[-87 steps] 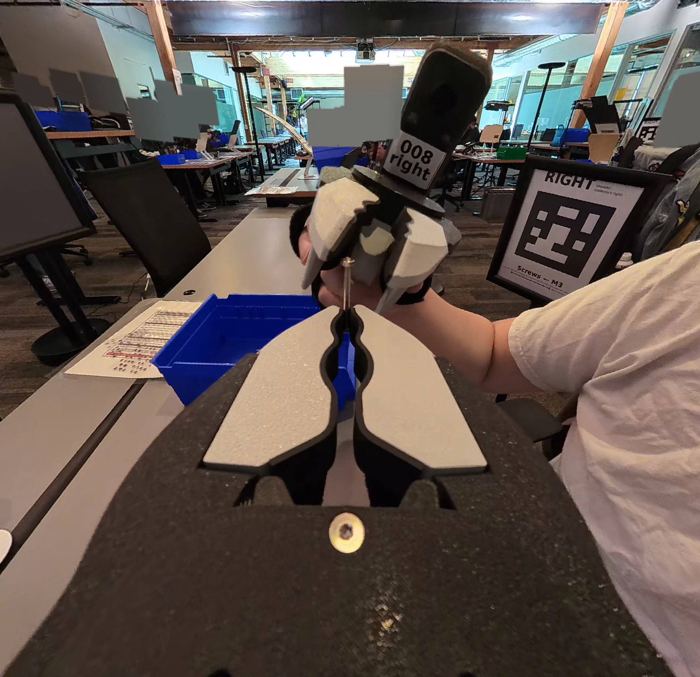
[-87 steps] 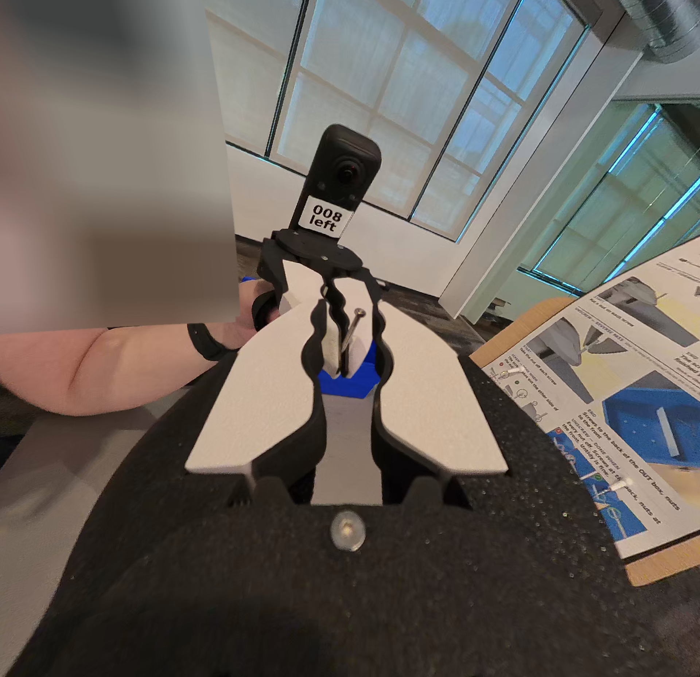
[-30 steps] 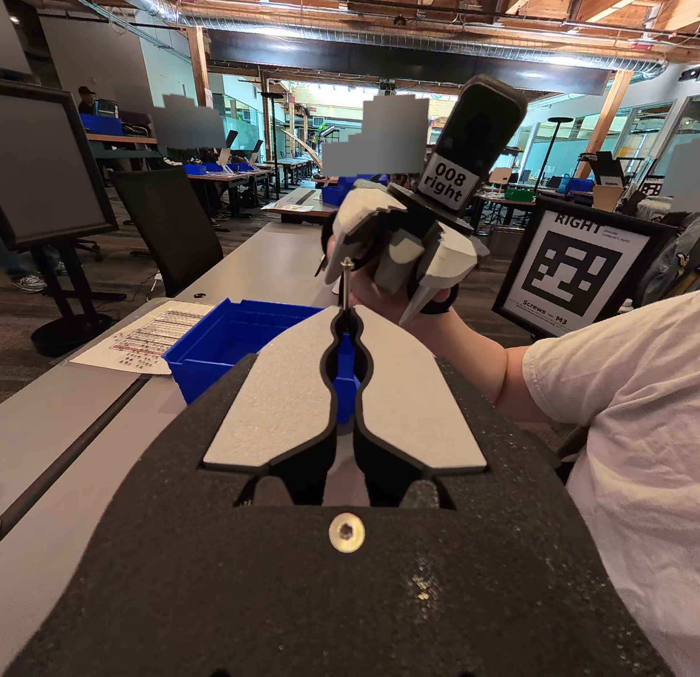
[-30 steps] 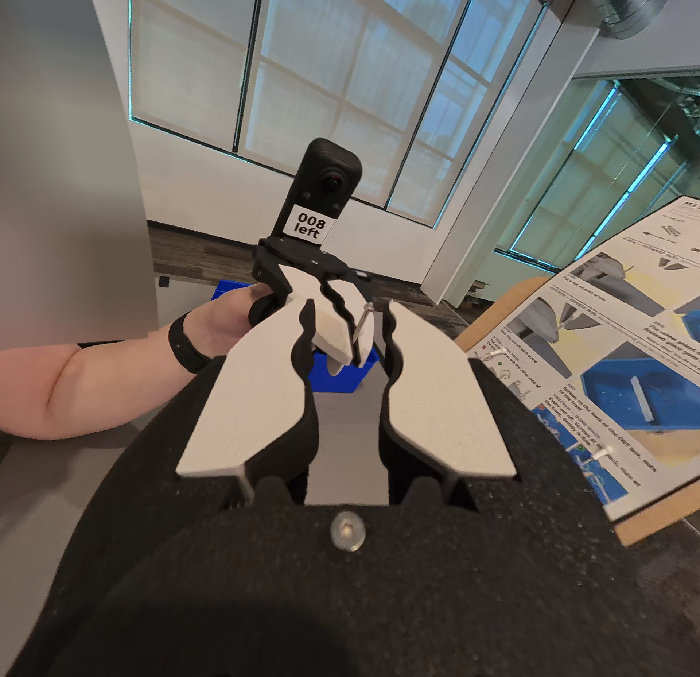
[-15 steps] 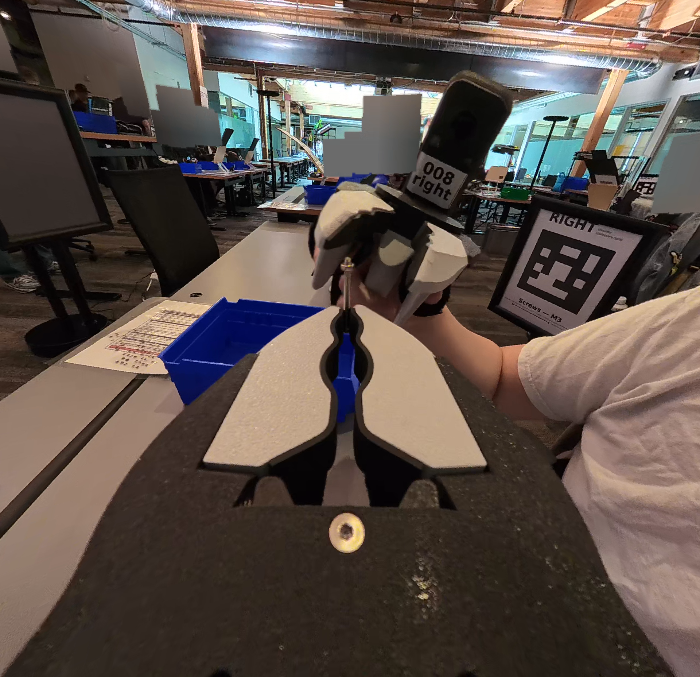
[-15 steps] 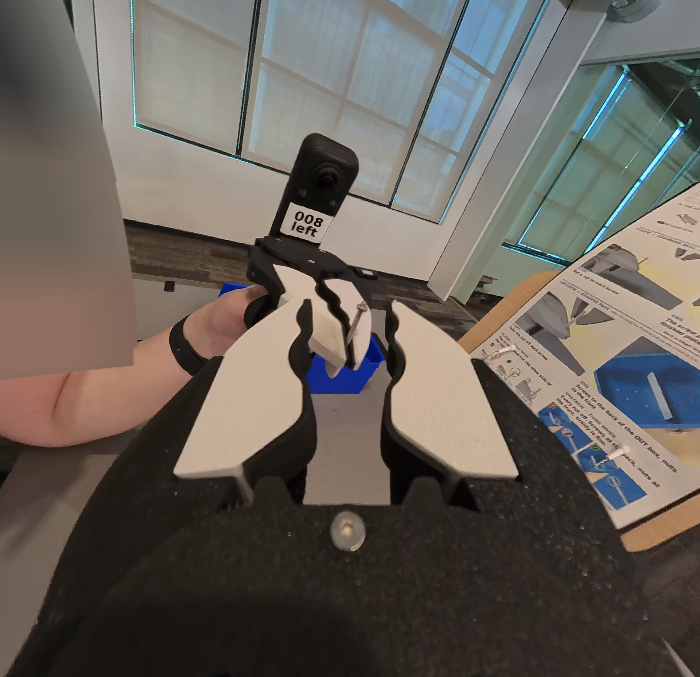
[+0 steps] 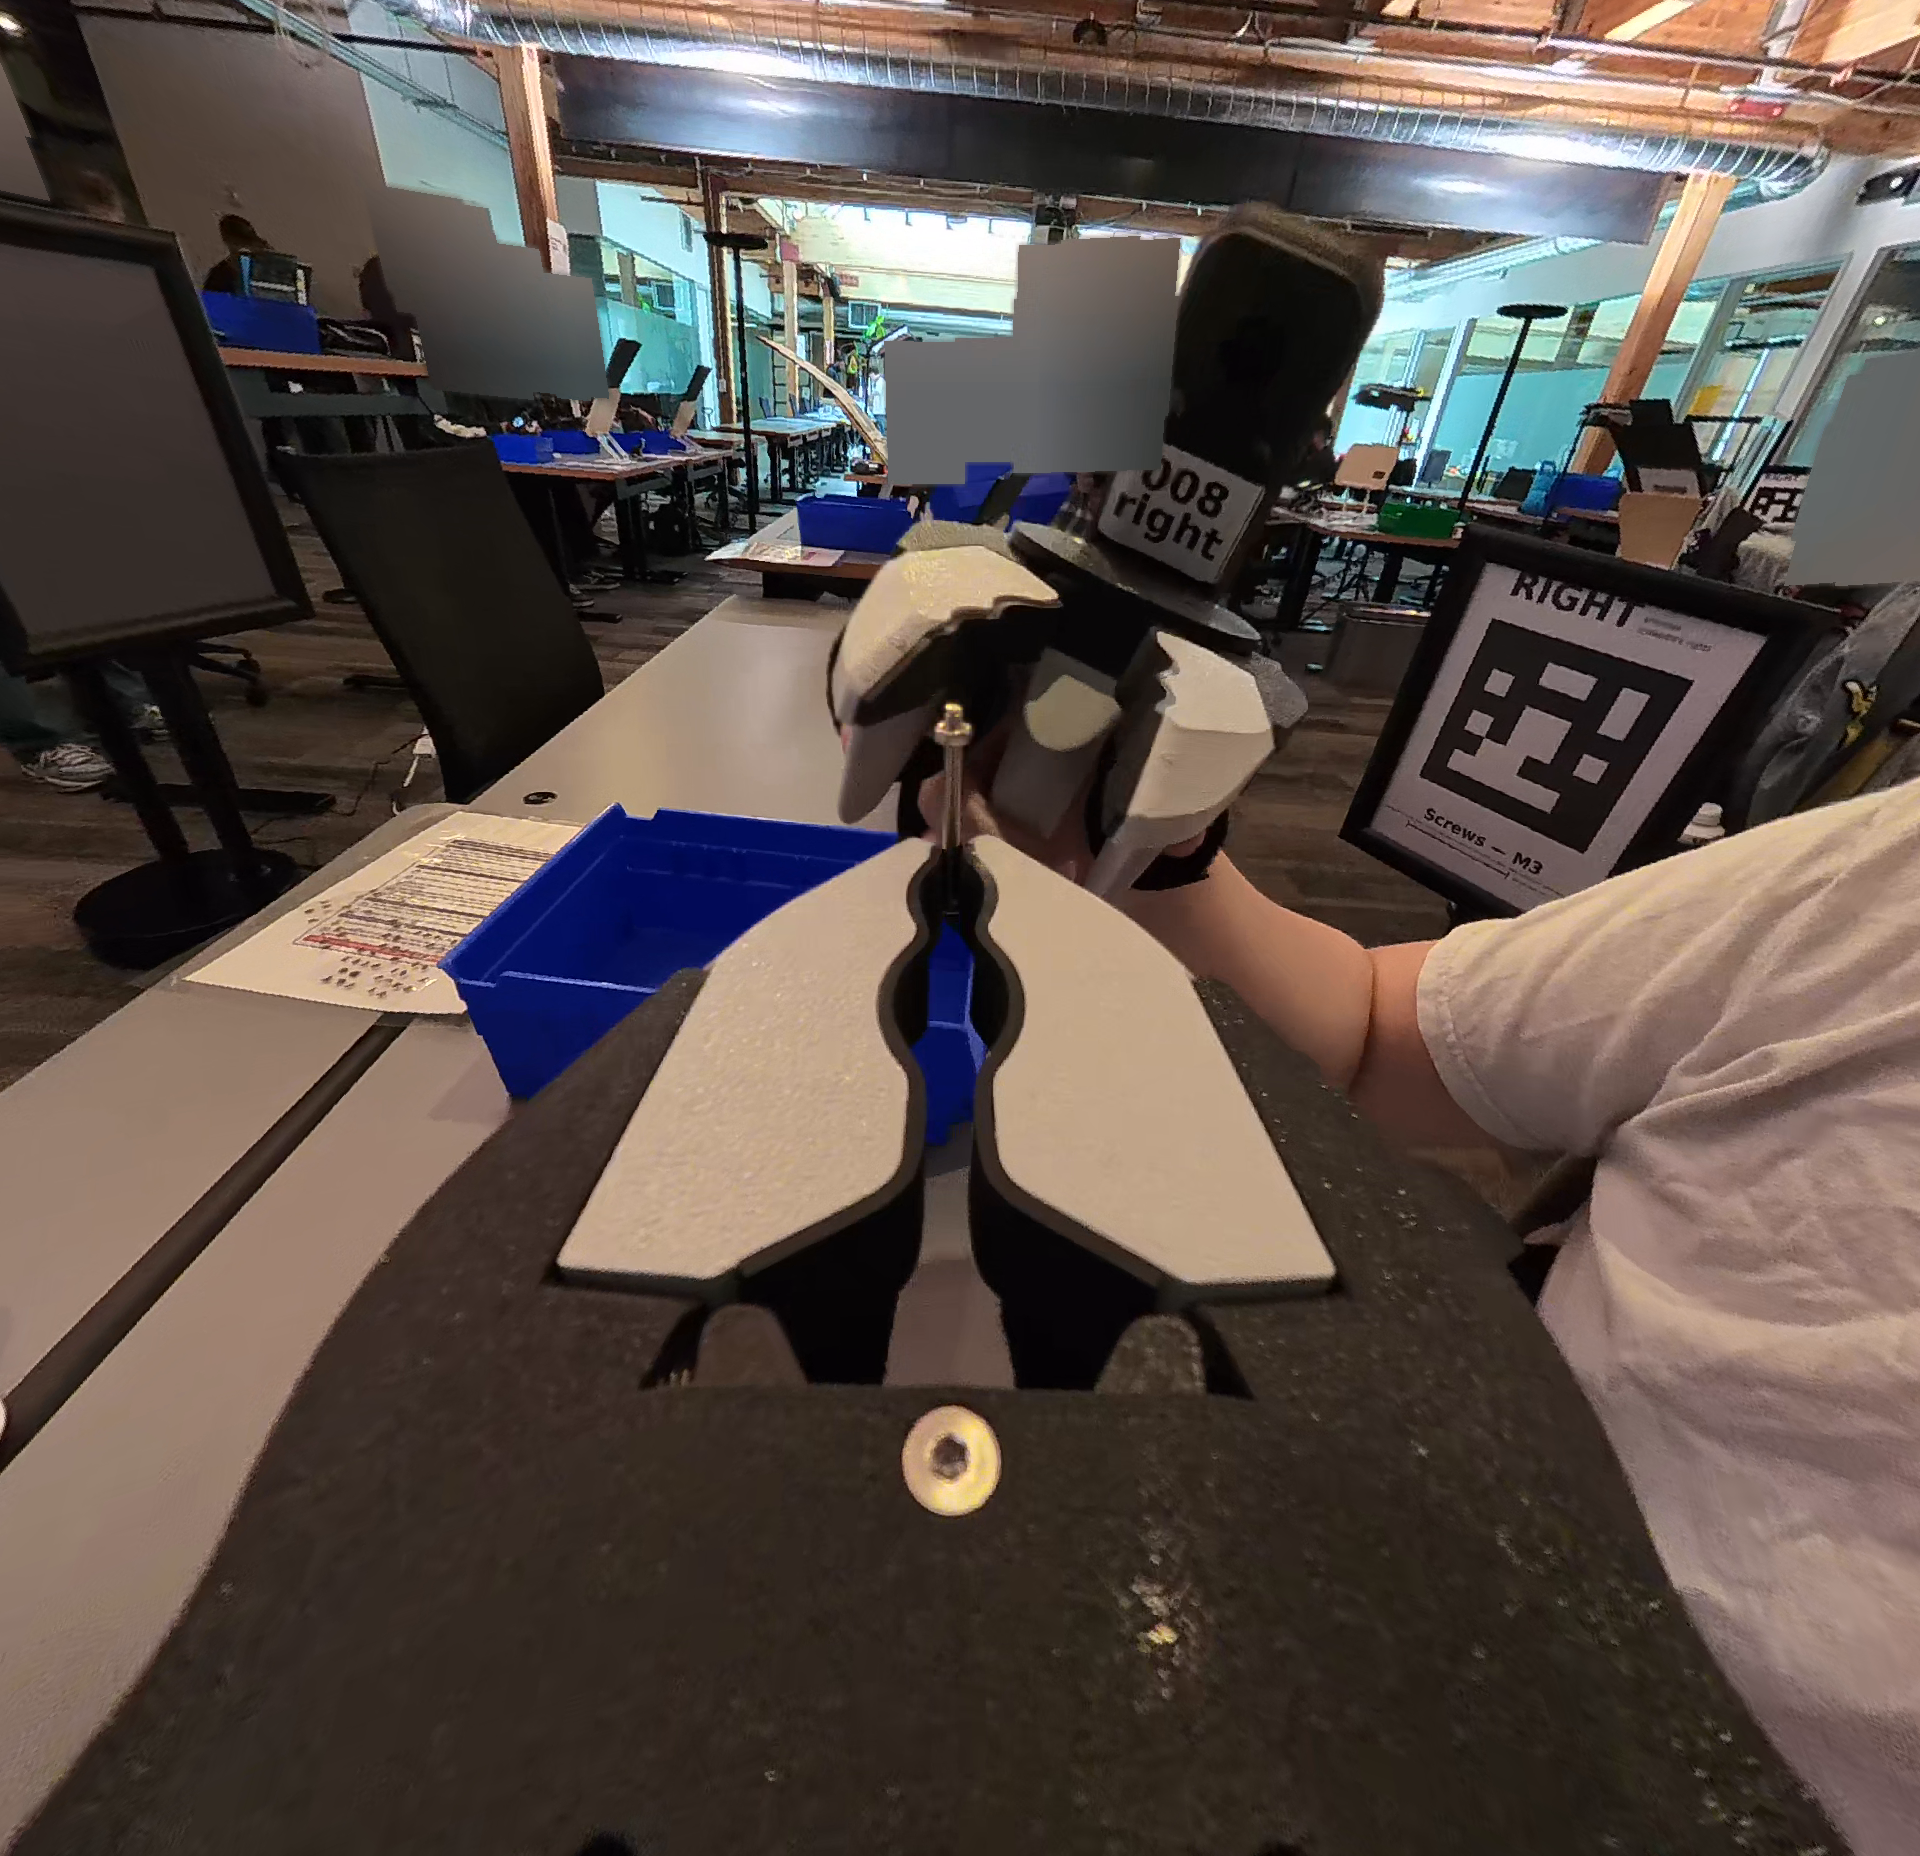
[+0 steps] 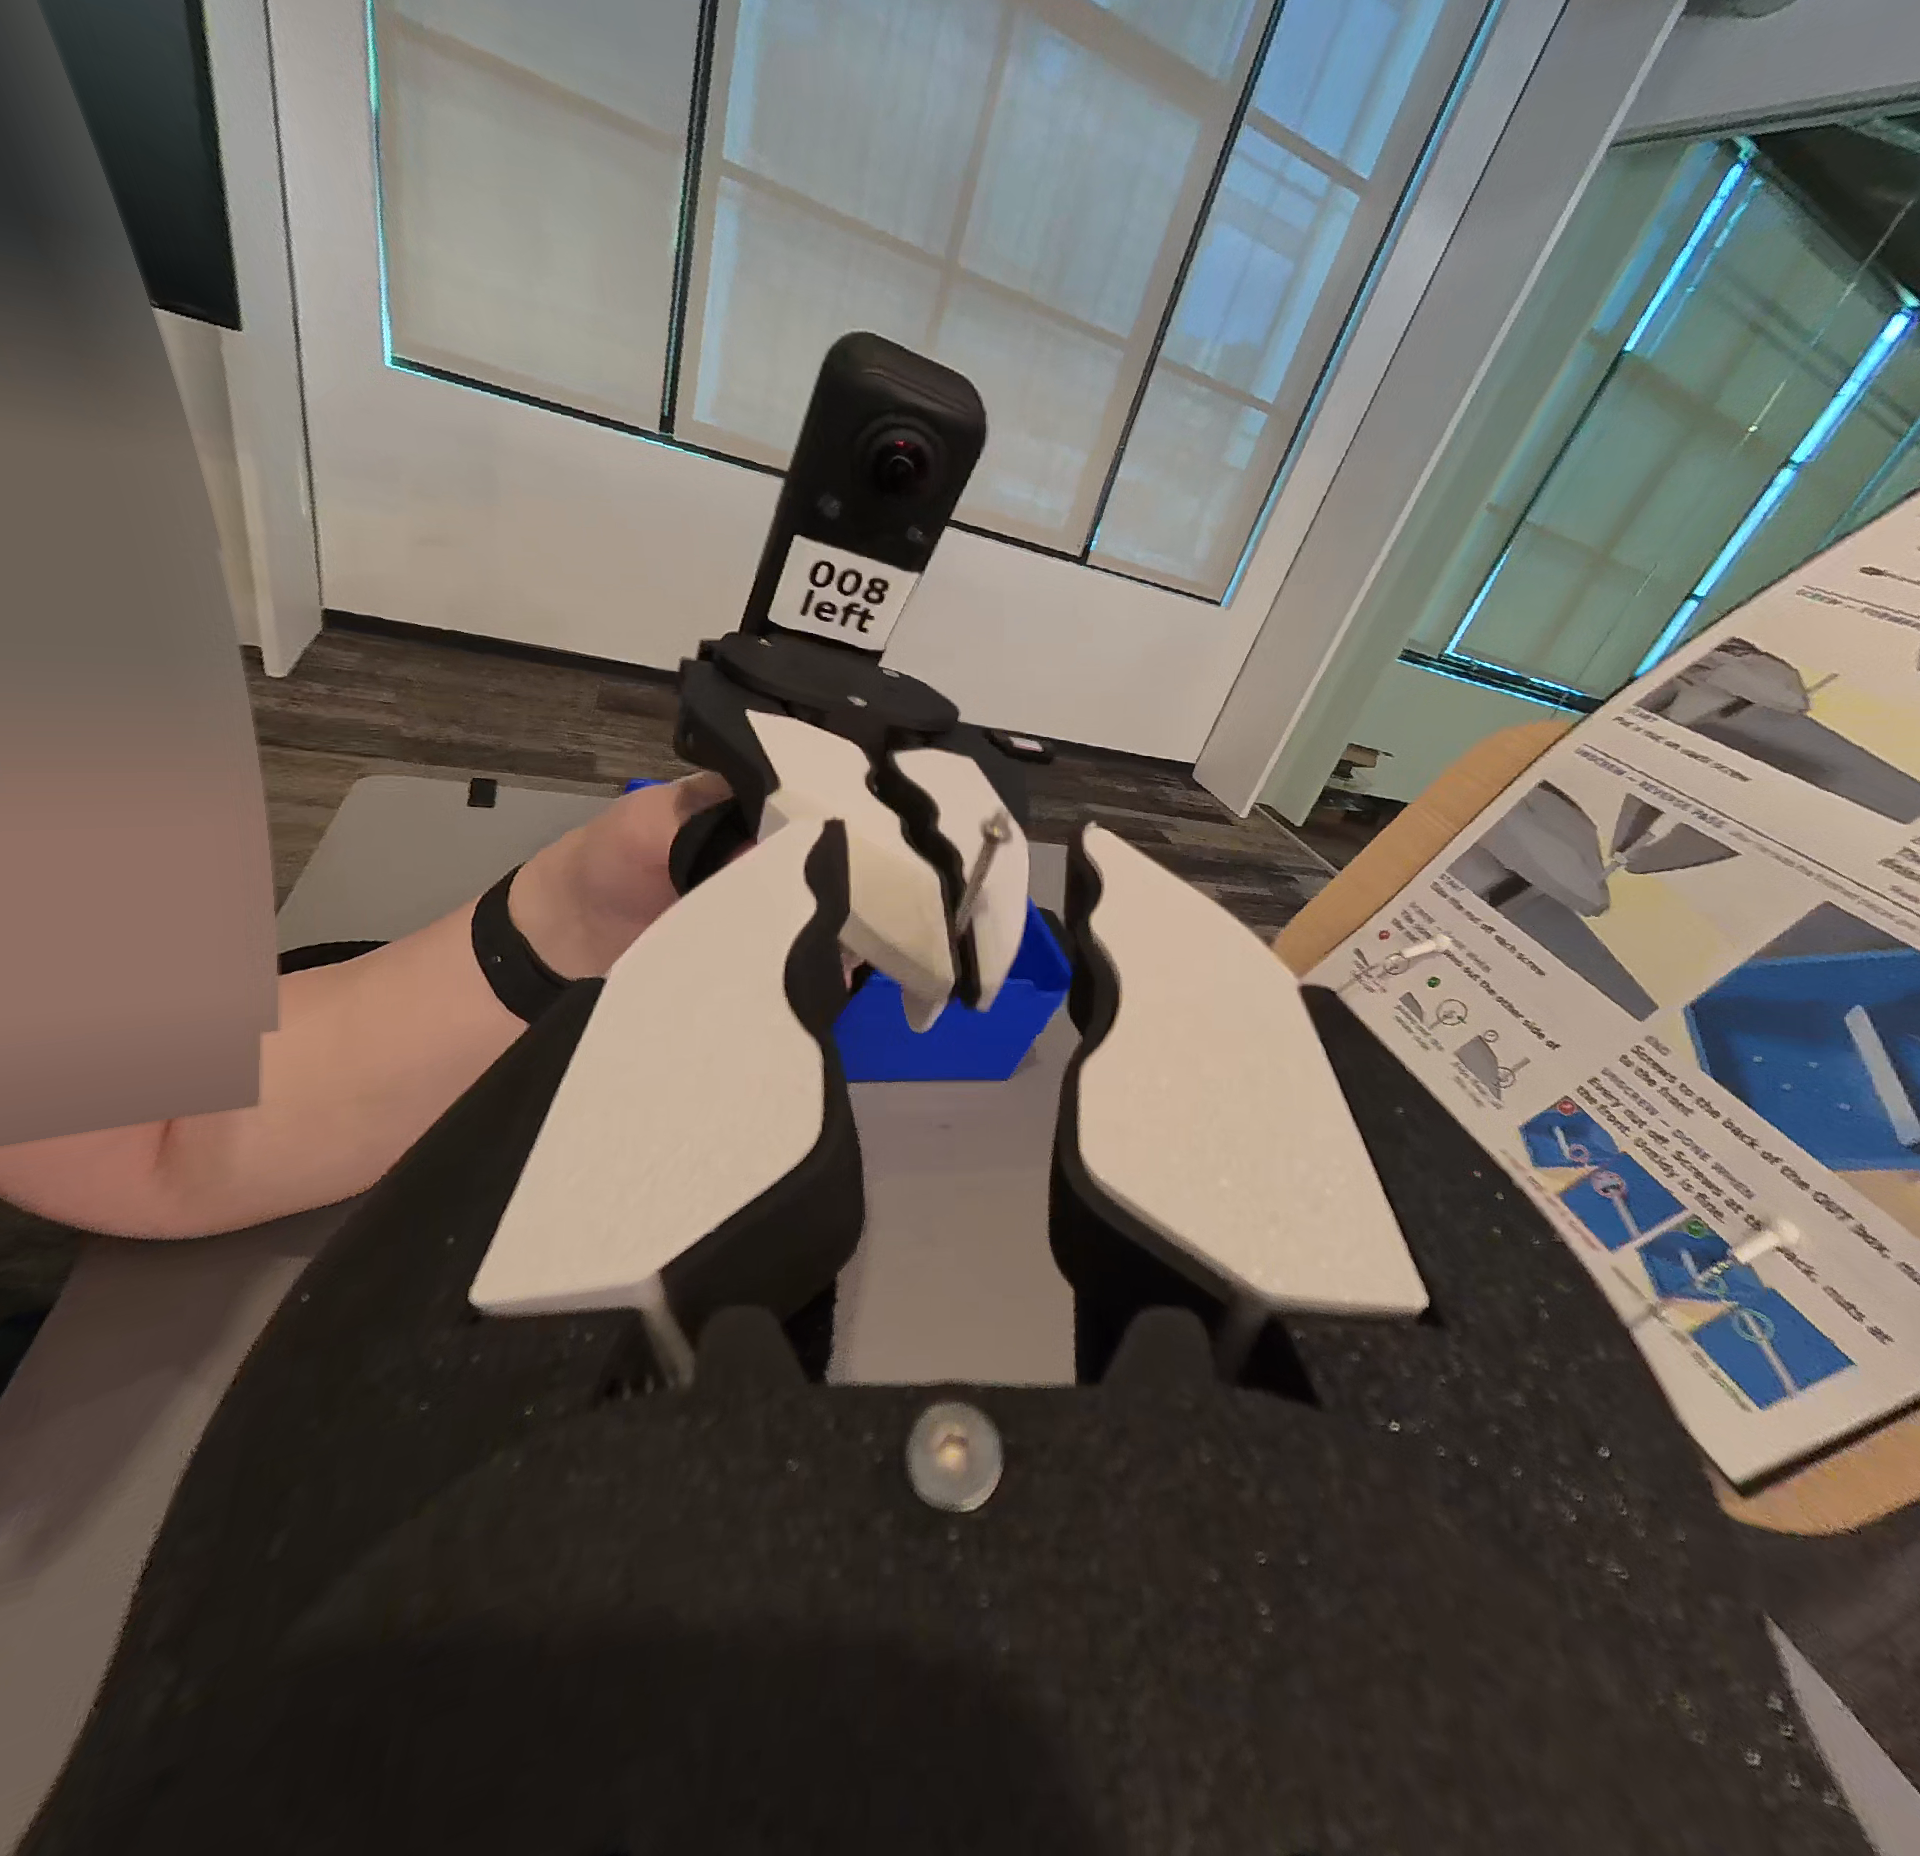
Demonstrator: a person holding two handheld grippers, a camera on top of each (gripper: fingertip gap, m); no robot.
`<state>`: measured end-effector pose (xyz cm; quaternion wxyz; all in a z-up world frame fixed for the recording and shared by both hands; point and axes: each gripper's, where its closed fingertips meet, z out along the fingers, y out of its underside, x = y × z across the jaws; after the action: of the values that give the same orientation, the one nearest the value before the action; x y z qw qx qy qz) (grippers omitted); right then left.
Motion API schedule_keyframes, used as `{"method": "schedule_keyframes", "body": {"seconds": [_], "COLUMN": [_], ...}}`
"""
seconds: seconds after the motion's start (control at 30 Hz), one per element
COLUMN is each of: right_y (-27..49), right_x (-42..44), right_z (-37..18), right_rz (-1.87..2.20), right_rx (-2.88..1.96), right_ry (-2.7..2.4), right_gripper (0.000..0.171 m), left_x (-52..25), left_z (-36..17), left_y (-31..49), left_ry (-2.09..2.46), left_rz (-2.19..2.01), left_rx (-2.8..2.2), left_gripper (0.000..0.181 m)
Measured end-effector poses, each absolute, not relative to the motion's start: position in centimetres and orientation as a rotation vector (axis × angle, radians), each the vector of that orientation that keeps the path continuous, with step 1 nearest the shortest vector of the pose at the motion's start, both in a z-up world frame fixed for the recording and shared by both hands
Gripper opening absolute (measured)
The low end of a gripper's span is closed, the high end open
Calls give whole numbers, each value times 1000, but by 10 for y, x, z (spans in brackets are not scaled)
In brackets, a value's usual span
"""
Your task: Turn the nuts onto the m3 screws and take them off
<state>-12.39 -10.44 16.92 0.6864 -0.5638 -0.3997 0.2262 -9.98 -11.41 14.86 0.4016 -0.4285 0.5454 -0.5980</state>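
Note:
My left gripper [image 7: 951,850] is shut on a thin metal screw [image 7: 950,798] that stands up out of its fingertips. The screw has a small wider piece at its top; I cannot tell whether that is its head or a nut. My right gripper [image 8: 956,861] is open and empty. In the right wrist view the left gripper [image 8: 954,1006] and its screw [image 8: 980,876] sit in the gap between my right fingers, and the screw touches neither. In the left wrist view the right gripper [image 7: 997,798] faces me just behind the screw, its jaws apart.
A blue bin [image 7: 644,913] sits on the grey table [image 7: 675,726] under both grippers, also in the right wrist view [image 8: 935,1037]. A printed sheet [image 7: 395,913] lies left of it. A framed code sign [image 7: 1558,736] and an instruction board [image 8: 1662,1027] stand to the right. A black chair [image 7: 457,580] stands beyond the table's left edge. My left and right fingertips are right by each other.
The right gripper, nearly closed around the screw's top 2.9 s ago, has opened wide. Both grippers shifted only slightly since; the left still grips the screw.

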Motion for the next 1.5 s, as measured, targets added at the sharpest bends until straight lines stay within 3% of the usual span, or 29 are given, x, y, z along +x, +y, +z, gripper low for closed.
{"method": "schedule_keyframes", "body": {"seconds": [1.5], "right_y": [-101], "right_x": [-137], "right_z": [162], "right_rz": [590], "right_rx": [-1301], "right_ry": [-904], "right_gripper": [49], "left_x": [-95], "left_z": [148], "left_y": [-115], "left_ry": [1365], "left_rz": [-1512], "left_rx": [-1092], "left_gripper": [2]}}
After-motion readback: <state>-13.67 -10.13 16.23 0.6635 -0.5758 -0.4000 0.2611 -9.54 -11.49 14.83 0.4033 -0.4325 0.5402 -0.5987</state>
